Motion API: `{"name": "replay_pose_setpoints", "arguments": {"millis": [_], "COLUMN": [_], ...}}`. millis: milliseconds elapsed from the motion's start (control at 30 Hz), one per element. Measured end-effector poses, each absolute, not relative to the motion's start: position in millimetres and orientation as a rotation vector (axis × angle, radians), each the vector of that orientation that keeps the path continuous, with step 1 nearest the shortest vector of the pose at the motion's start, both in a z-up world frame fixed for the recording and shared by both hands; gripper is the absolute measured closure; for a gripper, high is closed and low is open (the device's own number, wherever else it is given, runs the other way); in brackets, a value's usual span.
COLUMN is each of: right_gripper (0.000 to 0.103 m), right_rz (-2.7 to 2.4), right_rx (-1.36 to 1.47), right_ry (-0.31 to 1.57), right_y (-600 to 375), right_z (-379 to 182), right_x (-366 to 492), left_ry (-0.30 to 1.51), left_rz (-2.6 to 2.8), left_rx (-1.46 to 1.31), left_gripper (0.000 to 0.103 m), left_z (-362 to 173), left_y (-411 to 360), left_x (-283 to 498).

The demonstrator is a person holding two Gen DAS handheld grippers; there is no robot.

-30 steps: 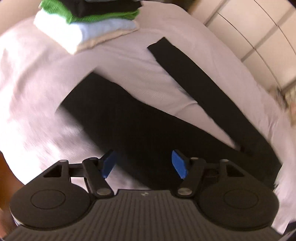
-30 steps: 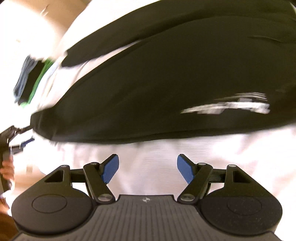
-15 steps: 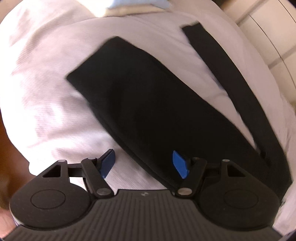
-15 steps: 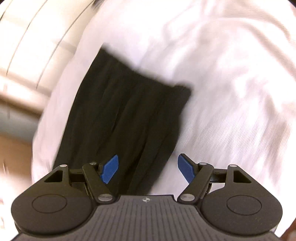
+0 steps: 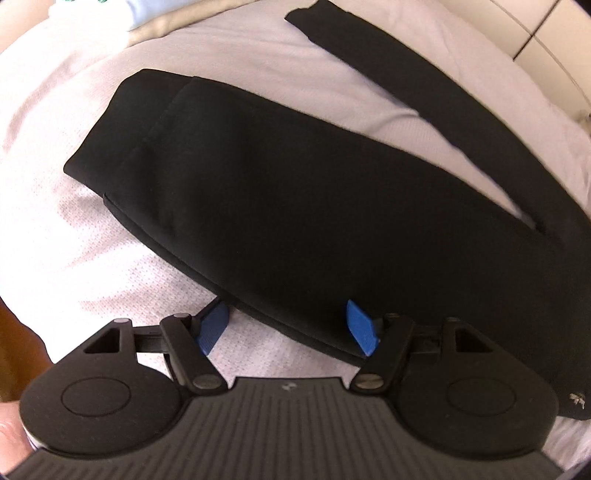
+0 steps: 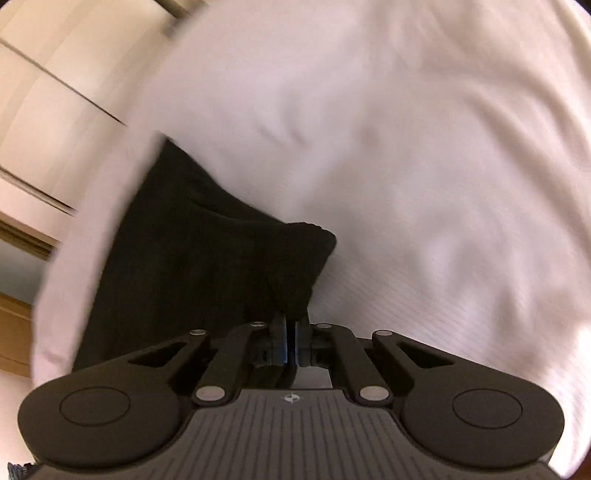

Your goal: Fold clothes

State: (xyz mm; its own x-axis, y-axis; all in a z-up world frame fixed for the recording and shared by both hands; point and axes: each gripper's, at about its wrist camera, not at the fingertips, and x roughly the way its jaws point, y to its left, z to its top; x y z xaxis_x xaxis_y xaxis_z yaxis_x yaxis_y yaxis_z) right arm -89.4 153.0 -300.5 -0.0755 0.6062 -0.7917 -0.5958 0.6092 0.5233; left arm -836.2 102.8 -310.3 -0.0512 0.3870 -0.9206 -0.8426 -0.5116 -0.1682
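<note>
Left wrist view: the black garment (image 5: 295, 206) is a smooth, matte knit laid flat on a bed cover (image 5: 92, 236) of pale pink-white fabric with a fine dotted weave. Its broad body runs diagonally from the upper left toward the lower right, with a rounded, doubled edge at the upper-left end. One long, narrow sleeve (image 5: 424, 96) extends separately toward the top edge of the bed cover, with a wedge of bare cover between it and the body. A stack of folded clothes (image 5: 147, 18), pale blue over beige, is cut off at the top left corner.

The left hand-held gripper (image 5: 288, 325) points steeply down at the near edge of the garment. It is released: the blue pads (image 5: 362, 326) stand well apart, the jaws are opening slightly, and the garment hem lies between them without being pressed.

Right wrist view: the right hand-held gripper (image 6: 291, 332) is clenched on a corner of the black garment (image 6: 207, 258). The fabric bunches into a raised, rounded peak just ahead of the closed pads. Ribbed texture shows on this end. The surrounding bed cover (image 6: 424, 166) is creased and motion-blurred. Pale panelled cabinet doors (image 6: 48, 92) show beyond its left edge.
</note>
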Motion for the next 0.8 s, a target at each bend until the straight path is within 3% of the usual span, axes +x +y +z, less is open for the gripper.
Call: {"name": "replay_pose_setpoints", "arguments": {"millis": [67, 133, 200, 267, 300, 333, 400, 533, 667, 800], "right_gripper": [0.098, 0.069, 0.055, 0.055, 0.05, 0.038, 0.023, 0.023, 0.023, 0.021], "right_rz": [0.96, 0.925, 0.91, 0.909, 0.976, 1.041, 1.22, 1.381, 1.204, 1.057], "right_rx": [-0.034, -0.096, -0.216, -0.374, -0.415, -0.455, -0.498, -0.634, -0.731, -0.614], "right_ry": [1.344, 1.303, 1.155, 0.967, 0.903, 0.838, 0.806, 0.881, 0.959, 1.088], "right_y": [152, 151, 153, 156, 155, 155, 160, 169, 144, 116], "right_z": [-306, -296, -272, -248, -243, -237, -239, -273, -291, -252], "right_x": [-89, -95, -114, -143, -160, -177, -215, -262, -262, -257], "left_ry": [0.546, 0.556, 0.562, 0.586, 0.606, 0.629, 0.675, 0.755, 0.853, 0.962], "left_rz": [1.722, 1.745, 1.764, 1.772, 1.77, 1.758, 1.721, 1.666, 1.658, 1.655], "left_rx": [-1.294, -1.271, -1.227, -1.155, -1.1, -1.047, -0.983, -1.003, -1.088, -1.141], "left_gripper": [0.037, 0.037, 0.037, 0.037, 0.037, 0.035, 0.03, 0.027, 0.025, 0.026], "left_z": [-306, -298, -289, -280, -276, -275, -278, -308, -324, -302], "left_y": [102, 99, 97, 99, 102, 106, 117, 141, 148, 158], "left_x": [-833, -829, -823, -813, -805, -796, -782, -780, -805, -816]}}
